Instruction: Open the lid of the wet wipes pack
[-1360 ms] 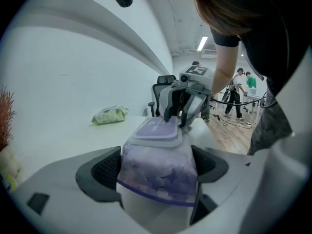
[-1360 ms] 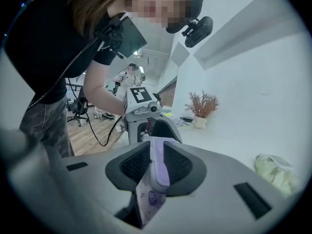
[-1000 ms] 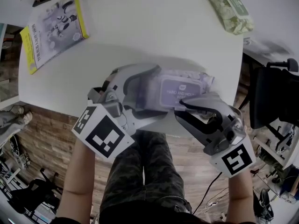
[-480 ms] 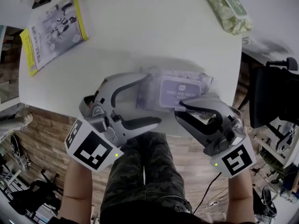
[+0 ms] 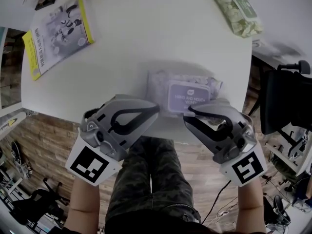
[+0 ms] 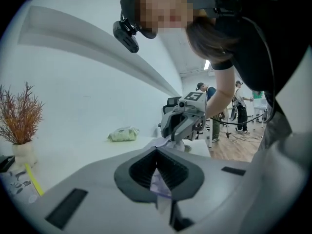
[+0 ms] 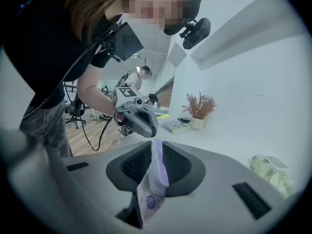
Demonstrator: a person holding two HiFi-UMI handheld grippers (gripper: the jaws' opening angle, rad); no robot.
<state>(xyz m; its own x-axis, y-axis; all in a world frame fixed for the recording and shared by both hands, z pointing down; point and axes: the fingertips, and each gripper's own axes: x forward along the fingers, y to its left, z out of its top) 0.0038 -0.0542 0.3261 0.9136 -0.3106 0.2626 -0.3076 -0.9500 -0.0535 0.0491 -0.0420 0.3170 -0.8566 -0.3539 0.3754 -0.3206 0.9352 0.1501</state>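
A purple wet wipes pack (image 5: 161, 89) with a paler lid (image 5: 187, 96) lies near the front edge of the white table (image 5: 146, 33). My right gripper (image 5: 191, 112) grips the pack's near edge by the lid. Its jaws have just been closing, and the lid edge and printed film (image 7: 157, 172) stand between its pads. My left gripper (image 5: 155, 112) is shut at the pack's near left corner. A purple sliver (image 6: 160, 183) shows in the slit of the left gripper (image 6: 157, 152). I cannot tell whether that sliver is pinched.
A green wipes pack (image 5: 238, 9) lies at the table's far right. A yellow-edged booklet (image 5: 56, 30) lies at the far left. A vase of dried twigs (image 6: 19, 126) stands beyond it. A black chair (image 5: 285, 101) is off the table's right side.
The left gripper, open around the pack's left end a second ago, drew back toward me, rose and shut. The right gripper and the pack stayed where they were.
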